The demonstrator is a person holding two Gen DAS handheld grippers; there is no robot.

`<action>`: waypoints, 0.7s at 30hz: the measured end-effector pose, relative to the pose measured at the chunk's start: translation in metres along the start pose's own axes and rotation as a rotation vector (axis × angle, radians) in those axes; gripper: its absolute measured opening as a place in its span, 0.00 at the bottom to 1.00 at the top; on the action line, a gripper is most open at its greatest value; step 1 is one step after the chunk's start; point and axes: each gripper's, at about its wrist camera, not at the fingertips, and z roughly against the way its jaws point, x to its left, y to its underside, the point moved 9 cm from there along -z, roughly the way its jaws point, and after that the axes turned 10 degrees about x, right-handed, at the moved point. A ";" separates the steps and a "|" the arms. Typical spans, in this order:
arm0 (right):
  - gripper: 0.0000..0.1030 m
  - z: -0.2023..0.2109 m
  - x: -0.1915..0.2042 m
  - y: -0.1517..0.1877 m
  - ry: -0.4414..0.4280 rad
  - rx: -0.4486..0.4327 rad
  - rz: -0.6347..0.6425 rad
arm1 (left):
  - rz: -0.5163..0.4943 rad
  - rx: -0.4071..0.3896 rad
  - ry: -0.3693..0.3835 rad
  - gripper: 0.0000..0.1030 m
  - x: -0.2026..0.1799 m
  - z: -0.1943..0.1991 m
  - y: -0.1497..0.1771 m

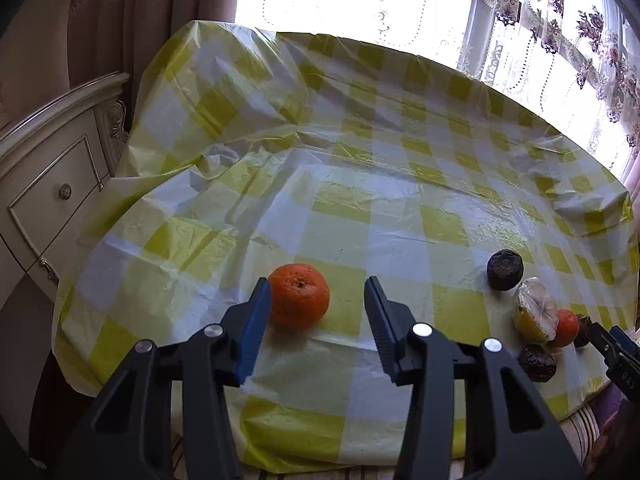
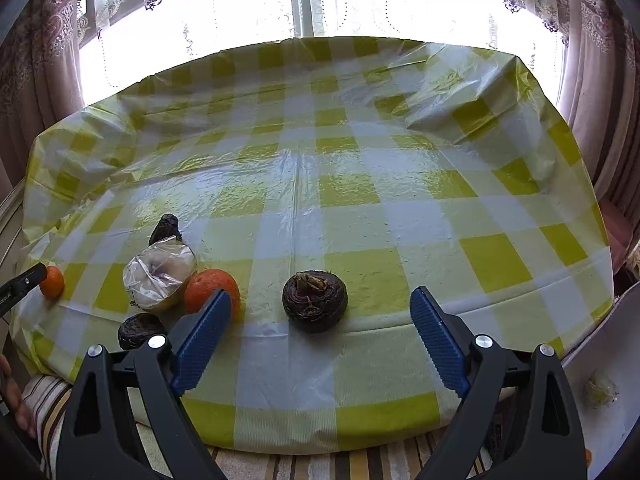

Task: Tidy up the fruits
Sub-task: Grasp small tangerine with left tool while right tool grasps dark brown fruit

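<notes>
A desk (image 2: 360, 216) under a glossy, crinkled yellow-checked plastic cloth carries the fruit. The left gripper (image 1: 316, 312), part open and empty, frames a dimpled round orange (image 1: 299, 301) beside its left finger; closing on it looks next. The right gripper (image 2: 320, 344), wide and empty, faces a dark, rough, squat fruit (image 2: 315, 295).

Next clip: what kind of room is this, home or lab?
Most likely a home dining or living room. A table under a yellow-checked plastic tablecloth stands before a window hung with embroidered lace curtains, and an ornate cream cabinet stands beside it.
</notes>
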 end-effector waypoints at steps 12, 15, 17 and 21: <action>0.82 -0.018 0.001 -0.001 -0.022 0.026 -0.005 | -0.031 0.005 -0.128 0.46 0.001 -0.013 -0.001; 0.79 -0.020 -0.002 -0.003 -0.030 0.029 -0.022 | -0.025 0.007 -0.150 0.45 0.004 -0.015 -0.003; 0.74 -0.021 -0.007 -0.003 -0.033 0.029 -0.046 | -0.030 0.001 -0.163 0.38 0.004 -0.014 -0.004; 0.69 -0.017 -0.015 -0.001 -0.024 0.019 -0.080 | -0.048 -0.017 -0.154 0.27 0.001 -0.010 -0.003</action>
